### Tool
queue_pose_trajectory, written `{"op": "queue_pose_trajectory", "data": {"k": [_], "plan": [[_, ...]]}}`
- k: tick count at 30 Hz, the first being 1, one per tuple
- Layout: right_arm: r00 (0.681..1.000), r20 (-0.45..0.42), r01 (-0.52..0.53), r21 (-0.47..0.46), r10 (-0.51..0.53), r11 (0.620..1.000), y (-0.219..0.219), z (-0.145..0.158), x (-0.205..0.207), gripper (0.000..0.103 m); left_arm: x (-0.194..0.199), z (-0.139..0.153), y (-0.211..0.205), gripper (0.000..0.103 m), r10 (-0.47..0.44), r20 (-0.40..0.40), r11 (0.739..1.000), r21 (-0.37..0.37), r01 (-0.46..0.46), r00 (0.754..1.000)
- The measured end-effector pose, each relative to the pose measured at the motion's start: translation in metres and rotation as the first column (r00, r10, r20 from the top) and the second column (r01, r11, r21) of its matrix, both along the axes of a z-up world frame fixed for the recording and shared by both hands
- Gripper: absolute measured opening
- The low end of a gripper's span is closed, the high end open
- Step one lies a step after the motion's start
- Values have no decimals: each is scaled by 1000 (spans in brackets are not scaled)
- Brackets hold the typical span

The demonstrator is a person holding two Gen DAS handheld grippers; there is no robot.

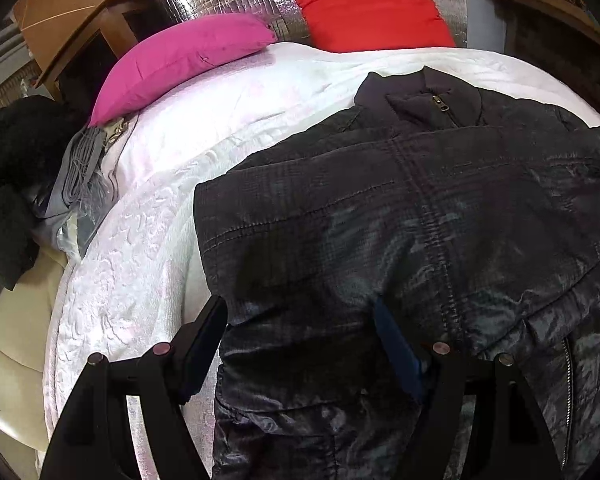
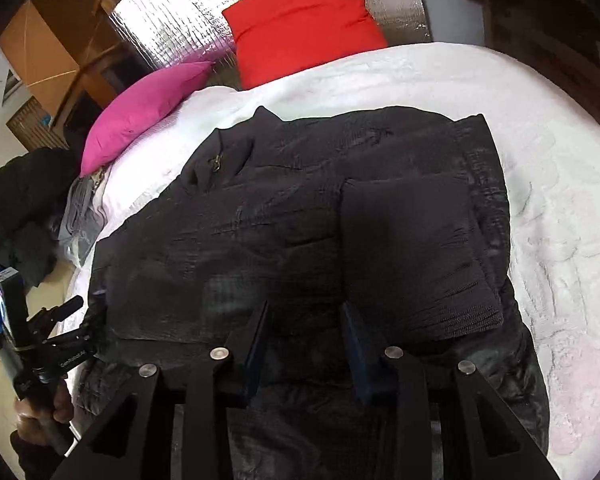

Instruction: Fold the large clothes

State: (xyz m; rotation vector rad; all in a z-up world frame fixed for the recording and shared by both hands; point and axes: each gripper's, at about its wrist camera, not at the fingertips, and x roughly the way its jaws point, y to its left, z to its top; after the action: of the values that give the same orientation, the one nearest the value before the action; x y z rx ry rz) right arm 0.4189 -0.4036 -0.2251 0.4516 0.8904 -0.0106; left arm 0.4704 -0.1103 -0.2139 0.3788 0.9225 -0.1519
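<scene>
Right wrist view: the right tongs [image 2: 306, 336] stand partly open over the dark jacket [image 2: 292, 220], gripping nothing visible. Left tongs [image 1: 300, 344] gape wide, straddling its hem. It lies flat, sleeve folded across, mid-bed on the white bedspread [image 2: 560, 200], near a pink pillow [image 2: 140, 112].
</scene>
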Motion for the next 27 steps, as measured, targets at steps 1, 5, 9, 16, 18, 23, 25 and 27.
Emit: {"op": "queue_pose_trajectory", "data": {"k": [1,5,9,16,18,23,25,27], "plan": [[1000,2,4,9,-4,1000,-1,2,-2,39,0,0,0,77,-1,1,1000,1,1,1000],[998,58,-7,44,4,999,-1,17,-12,39,-1,0,0,77,2,2,1000,5,-2,1000],[993,102,-70,64,63,996,18,26,-10,39,-2,2,0,76,5,0,1000,1,-5,1000],[992,-17,-128,29,128,991,47,-8,14,40,-17,22,0,77,-85,-15,981,-178,81,996],[991,-2,-130,34,130,991,46,1,9,40,-15,9,-8,77,-94,-54,987,-135,85,994],[996,47,-82,47,80,996,29,17,-6,59,-9,-8,-13,77,-79,-122,992,-112,65,989],[998,11,-63,57,63,996,21,11,-6,59,-11,0,-10,77,-83,-106,989,-131,69,991],[998,-7,-68,101,69,993,12,8,-9,59,-14,8,-7,77,-84,-93,986,-149,70,992]]}}
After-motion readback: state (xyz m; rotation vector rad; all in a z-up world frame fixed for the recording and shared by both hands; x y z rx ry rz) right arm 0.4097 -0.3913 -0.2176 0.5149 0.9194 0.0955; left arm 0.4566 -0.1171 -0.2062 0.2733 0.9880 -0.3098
